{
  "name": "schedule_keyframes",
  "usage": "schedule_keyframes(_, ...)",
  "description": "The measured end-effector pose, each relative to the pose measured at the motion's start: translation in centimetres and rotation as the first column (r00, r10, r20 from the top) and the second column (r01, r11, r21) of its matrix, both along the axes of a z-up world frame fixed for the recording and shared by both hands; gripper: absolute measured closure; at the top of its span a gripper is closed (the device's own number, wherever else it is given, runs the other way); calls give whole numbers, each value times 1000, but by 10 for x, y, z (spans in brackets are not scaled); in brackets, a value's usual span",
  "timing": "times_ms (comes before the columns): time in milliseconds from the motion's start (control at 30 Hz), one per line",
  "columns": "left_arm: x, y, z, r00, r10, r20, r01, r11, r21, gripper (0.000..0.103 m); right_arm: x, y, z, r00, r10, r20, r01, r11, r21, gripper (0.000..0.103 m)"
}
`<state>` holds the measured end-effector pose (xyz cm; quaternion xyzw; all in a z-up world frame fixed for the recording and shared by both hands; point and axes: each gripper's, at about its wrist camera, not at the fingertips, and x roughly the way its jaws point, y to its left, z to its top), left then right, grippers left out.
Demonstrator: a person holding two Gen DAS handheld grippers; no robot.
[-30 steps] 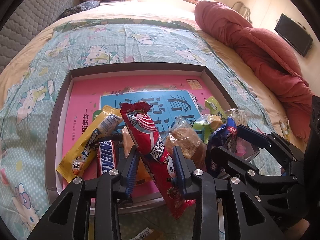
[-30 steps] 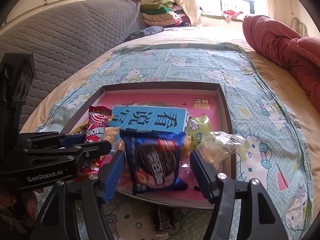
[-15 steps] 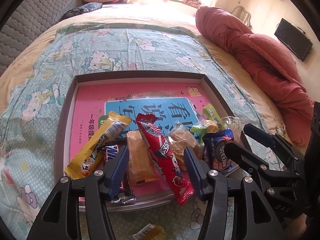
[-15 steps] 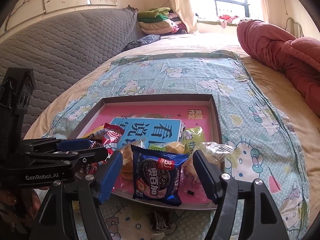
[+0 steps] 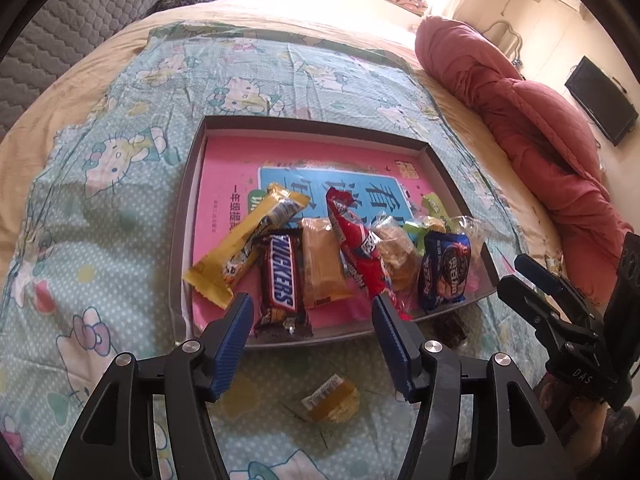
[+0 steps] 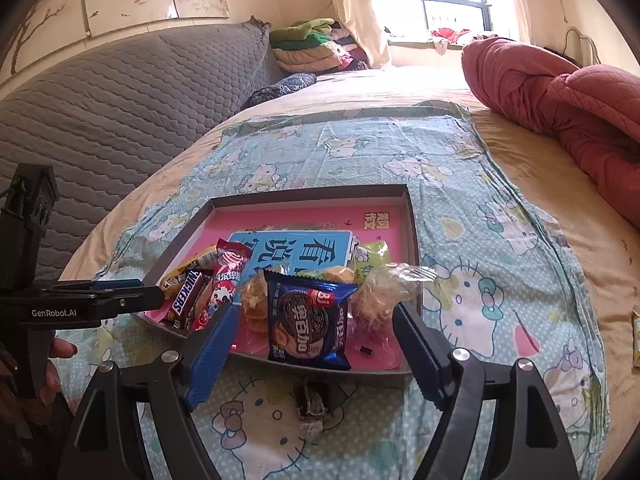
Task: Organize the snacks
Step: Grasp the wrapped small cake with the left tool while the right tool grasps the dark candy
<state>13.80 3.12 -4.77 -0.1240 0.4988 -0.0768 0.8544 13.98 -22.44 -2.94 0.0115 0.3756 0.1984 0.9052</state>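
Note:
A shallow grey tray (image 5: 192, 184) with a pink book in its bottom lies on the bedspread. Along its near side lie a yellow bar (image 5: 248, 240), a Snickers bar (image 5: 280, 276), an orange wrapped cake (image 5: 322, 268), a long red pack (image 5: 356, 248) and a blue cookie pack (image 5: 444, 268). My left gripper (image 5: 312, 332) hovers just before the tray's near rim, its jaws opening with nothing pressed between them. My right gripper (image 6: 316, 320) stands over the near rim in front of the blue cookie pack (image 6: 308, 320); its jaws are opening and its pads stay clear of the pack.
A small yellow packet (image 5: 332, 398) and a dark packet (image 6: 312, 400) lie loose on the bedspread before the tray. A rolled red quilt (image 5: 540, 128) lies to the right and a grey padded headboard (image 6: 120, 100) to the left. Another packet (image 6: 636, 332) sits at the far right.
Both grippers have drawn back and up from the tray and widened. The left one let go of the red pack and the right one of the blue cookie pack; both packs now lie in the tray.

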Motion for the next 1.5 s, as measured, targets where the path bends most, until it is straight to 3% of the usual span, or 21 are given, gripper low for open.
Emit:
schedule_keyframes(233, -18, -7, -13, 997, -55, -55, 54, 999, -7, 40, -12, -5, -11, 997, -12, -71, 13, 1000, 4, 24)
schedule_keyframes(367, -29, -10, -21, 992, -103, -68, 102, 995, -19, 33, -19, -4, -16, 995, -13, -99, 12, 1000, -13, 24)
schedule_keyframes(833, -39, -18, -41, 974, -213, -81, 217, 976, 37, 33, -16, 12, -50, 983, 28, -179, -48, 993, -105, 25)
schedule_keyframes(1267, -35, -29, -54, 964, -256, -71, 262, 961, 90, 33, -12, 26, -65, 978, 73, -197, -105, 981, -161, 76)
schedule_keyframes(1433, -33, -40, -58, 964, -259, -63, 265, 957, 119, 34, -12, 22, -64, 975, 67, -211, -97, 986, -133, 76)
schedule_keyframes(1500, -34, -45, -58, 964, -261, -58, 266, 955, 132, 43, -13, 21, -61, 974, 74, -214, -100, 988, -115, 76)
